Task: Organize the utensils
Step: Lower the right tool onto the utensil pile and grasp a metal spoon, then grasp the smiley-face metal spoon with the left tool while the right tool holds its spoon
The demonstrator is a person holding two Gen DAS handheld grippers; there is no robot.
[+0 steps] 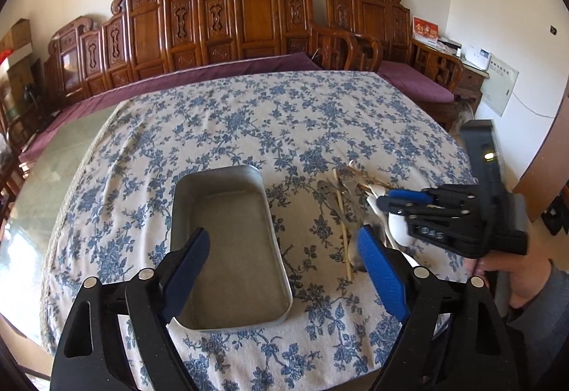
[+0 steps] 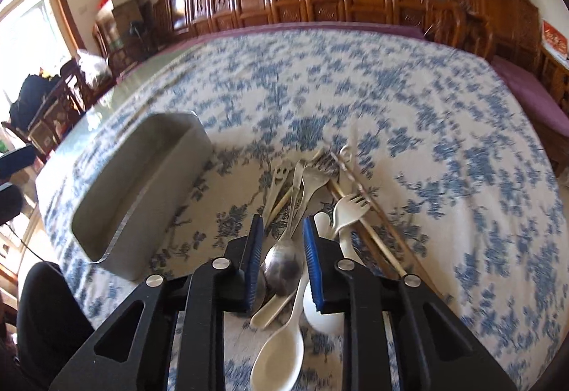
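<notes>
An empty grey metal tray [image 1: 274, 248] lies on the flowered tablecloth; in the right wrist view it [image 2: 117, 224] sits to the left. A pile of utensils [image 2: 309, 185] lies right of it: metal spoons and forks, white plastic spoons, a white fork [image 2: 346, 209] and wooden chopsticks [image 2: 377, 241]. My left gripper [image 1: 284, 266] is open, its left finger over the tray's near end. My right gripper [image 2: 282, 259] is open just above the pile, its jaws on either side of a metal spoon [image 2: 284, 263]. It also shows in the left wrist view [image 1: 402, 202].
The table [image 1: 249, 128] is round with a blue flowered cloth. A carved wooden bench with purple cushions [image 1: 220, 71] runs behind it. Chairs and boxes [image 2: 57, 99] stand at the left of the right wrist view.
</notes>
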